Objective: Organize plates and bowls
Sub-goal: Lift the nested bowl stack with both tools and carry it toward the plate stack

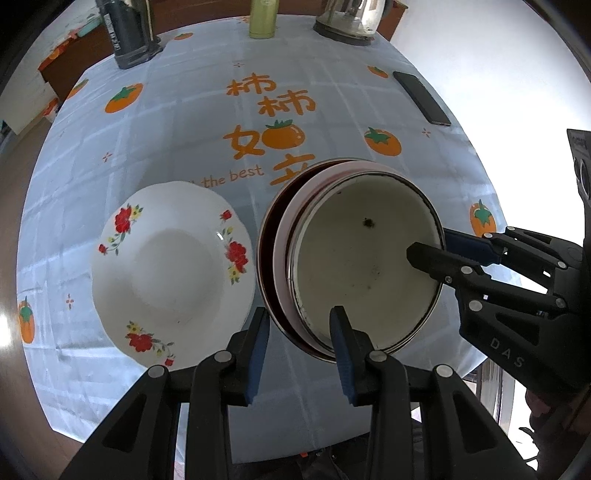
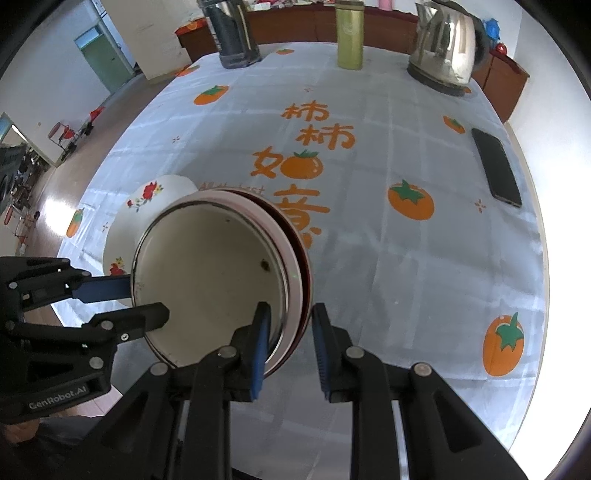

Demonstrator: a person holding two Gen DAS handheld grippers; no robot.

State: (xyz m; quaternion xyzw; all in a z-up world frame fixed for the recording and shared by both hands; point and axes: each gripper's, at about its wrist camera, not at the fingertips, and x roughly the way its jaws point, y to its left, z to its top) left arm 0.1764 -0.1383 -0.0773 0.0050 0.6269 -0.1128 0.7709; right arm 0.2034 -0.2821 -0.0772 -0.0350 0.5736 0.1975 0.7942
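Note:
Three nested bowls [image 1: 365,266] form one stack: a cream enamel bowl inside a pink one inside a dark red one. My left gripper [image 1: 300,345] is shut on the stack's near rim, one finger inside the cream bowl and one outside the red one. My right gripper [image 2: 291,343] is shut on the opposite rim [image 2: 293,295] in the same way, and it shows at the right as the right gripper [image 1: 443,248]. The left gripper [image 2: 135,301] shows at the left of the right wrist view. Beside the stack, a white plate [image 1: 170,273] with red flowers lies on the table, partly hidden behind the bowls [image 2: 155,195].
The round table [image 1: 184,122] wears a pale cloth printed with orange persimmons. Along its far edge stand a dark jug [image 2: 232,33], a green bottle [image 2: 349,37] and a steel kettle [image 2: 443,48]. A black phone [image 2: 496,171] lies at the right edge.

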